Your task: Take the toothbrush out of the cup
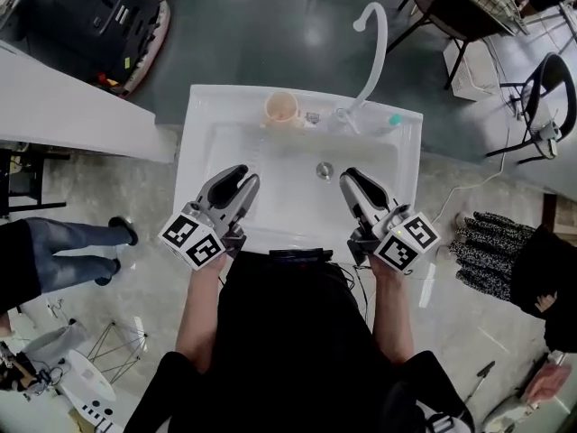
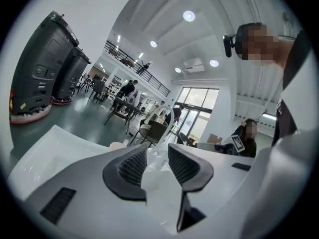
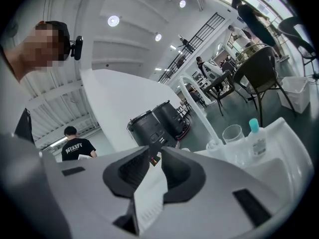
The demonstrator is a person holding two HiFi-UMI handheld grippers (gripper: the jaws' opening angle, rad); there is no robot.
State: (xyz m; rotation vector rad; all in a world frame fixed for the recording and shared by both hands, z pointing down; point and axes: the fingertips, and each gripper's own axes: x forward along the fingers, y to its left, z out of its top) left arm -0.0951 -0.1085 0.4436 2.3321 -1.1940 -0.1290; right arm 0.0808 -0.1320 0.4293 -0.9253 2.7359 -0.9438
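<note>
white sink (image 1: 200, 124), peach cup (image 1: 281, 108), clear bottle (image 3: 257, 144) with teal cap (image 3: 253, 125), dark grey floor (image 1: 270, 25)

Right hand-held gripper (image 3: 155, 157) jaws slightly apart; clear cup (image 3: 233, 133) beyond.

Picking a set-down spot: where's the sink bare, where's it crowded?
Bare: back ledge corner left of the cup; basin floor between drain, left claw and right claw; side rims of the sink. Crowded: back ledge from cup past faucet to bottle.
</note>
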